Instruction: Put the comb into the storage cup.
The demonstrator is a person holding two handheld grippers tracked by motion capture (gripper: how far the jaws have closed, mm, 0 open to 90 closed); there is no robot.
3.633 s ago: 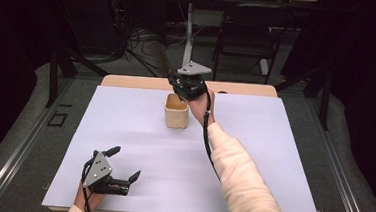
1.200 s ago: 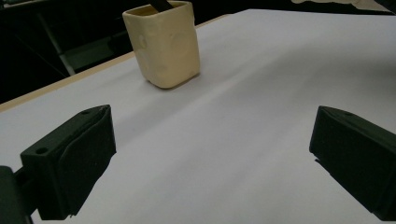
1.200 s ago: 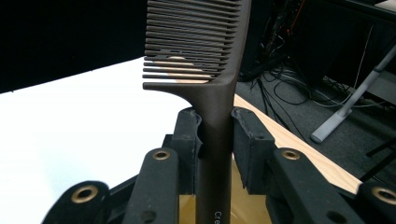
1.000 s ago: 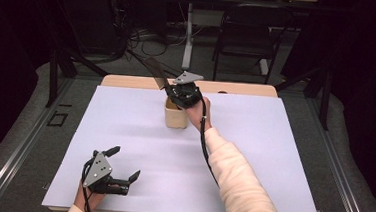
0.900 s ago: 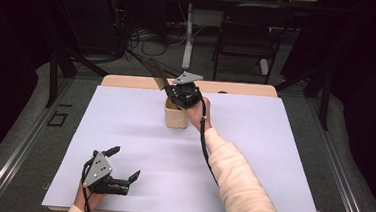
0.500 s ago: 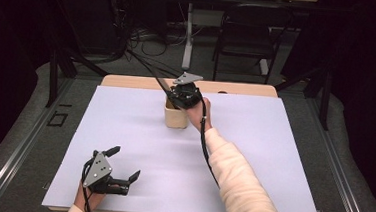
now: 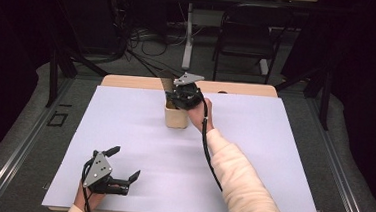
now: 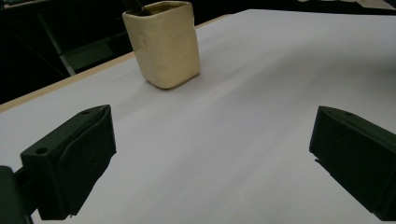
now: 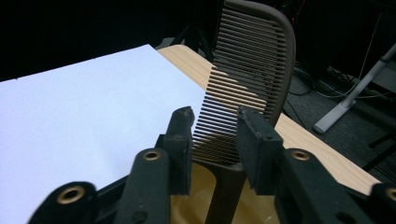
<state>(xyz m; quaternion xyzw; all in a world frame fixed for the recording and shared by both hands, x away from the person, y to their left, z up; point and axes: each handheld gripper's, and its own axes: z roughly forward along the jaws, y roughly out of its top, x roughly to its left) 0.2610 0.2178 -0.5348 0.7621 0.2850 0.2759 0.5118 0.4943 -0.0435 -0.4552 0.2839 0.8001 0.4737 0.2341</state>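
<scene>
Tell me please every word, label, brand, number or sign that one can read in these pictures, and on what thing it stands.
None: no readable text stands on the cream cup, the brown comb, the white table cover, the left gripper or the right gripper.

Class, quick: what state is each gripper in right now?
Left gripper: open, empty, low over the table.
Right gripper: jaws just opened, either side of the comb standing in the cup.

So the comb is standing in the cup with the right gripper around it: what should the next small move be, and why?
Probably lift the right gripper straight up and away. The comb stands handle-down in the cup, and the fingers, which have just been opening, sit either side of its teeth with gaps, so it looks released.
</scene>
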